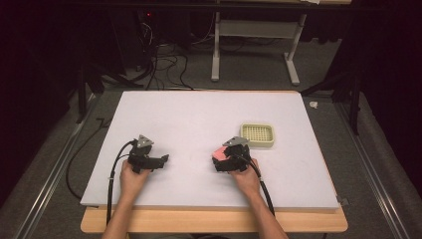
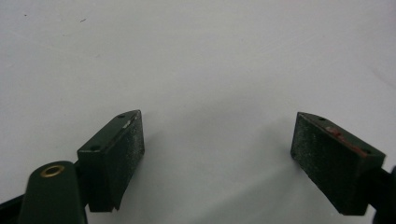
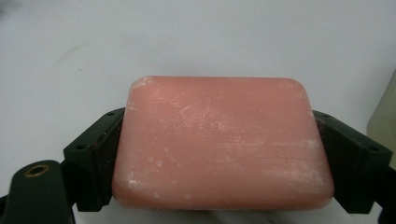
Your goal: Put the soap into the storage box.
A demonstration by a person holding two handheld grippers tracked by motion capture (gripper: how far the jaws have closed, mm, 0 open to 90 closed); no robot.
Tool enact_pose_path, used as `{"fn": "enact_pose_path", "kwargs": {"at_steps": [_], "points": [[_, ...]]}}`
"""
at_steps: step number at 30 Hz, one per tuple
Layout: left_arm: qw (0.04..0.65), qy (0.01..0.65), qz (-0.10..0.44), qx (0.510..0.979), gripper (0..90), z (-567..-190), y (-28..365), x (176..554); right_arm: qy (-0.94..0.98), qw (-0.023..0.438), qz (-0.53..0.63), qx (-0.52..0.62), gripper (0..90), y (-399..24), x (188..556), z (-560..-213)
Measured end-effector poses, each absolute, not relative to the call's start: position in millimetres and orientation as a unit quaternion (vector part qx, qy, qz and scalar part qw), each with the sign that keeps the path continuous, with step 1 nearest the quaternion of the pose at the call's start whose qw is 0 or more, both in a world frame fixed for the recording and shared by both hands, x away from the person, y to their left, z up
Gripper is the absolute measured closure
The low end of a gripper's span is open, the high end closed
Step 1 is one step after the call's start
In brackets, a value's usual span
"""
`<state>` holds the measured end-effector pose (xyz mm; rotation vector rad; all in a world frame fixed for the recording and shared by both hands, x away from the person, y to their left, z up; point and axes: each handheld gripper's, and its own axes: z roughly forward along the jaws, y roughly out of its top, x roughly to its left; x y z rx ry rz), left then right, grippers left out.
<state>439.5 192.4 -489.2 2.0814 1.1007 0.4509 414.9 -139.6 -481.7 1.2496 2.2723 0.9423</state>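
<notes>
We have the soap [image 3: 223,142] clamped in the right claw [image 3: 223,154], just above the counter [image 1: 199,114]. The left claw [image 2: 217,140] idles wide open. Next, we judge, comes carrying it to the dish [image 1: 257,135] just beyond.

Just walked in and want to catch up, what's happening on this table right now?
A person at the white table holds tongs in each hand. The right tongs are clamped on a pink soap bar, one jaw pressed to each short end. A cream soap dish with a grid top sits just beyond them on the table. The left tongs rest open over bare table, holding nothing.
</notes>
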Motion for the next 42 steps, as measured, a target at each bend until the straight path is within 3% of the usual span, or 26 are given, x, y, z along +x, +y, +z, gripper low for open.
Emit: {"fn": "enact_pose_path", "kwargs": {"at_steps": [21,42], "points": [[0.363,0.428,0.176,0.809,18.0,-489,192,439,0.794,0.178,0.357,0.459,13.6,-160,403,-461],[0.365,0.429,0.175,0.808,18.3,-489,193,440,0.774,0.193,0.373,0.474,13.5,-197,392,-445]]}}
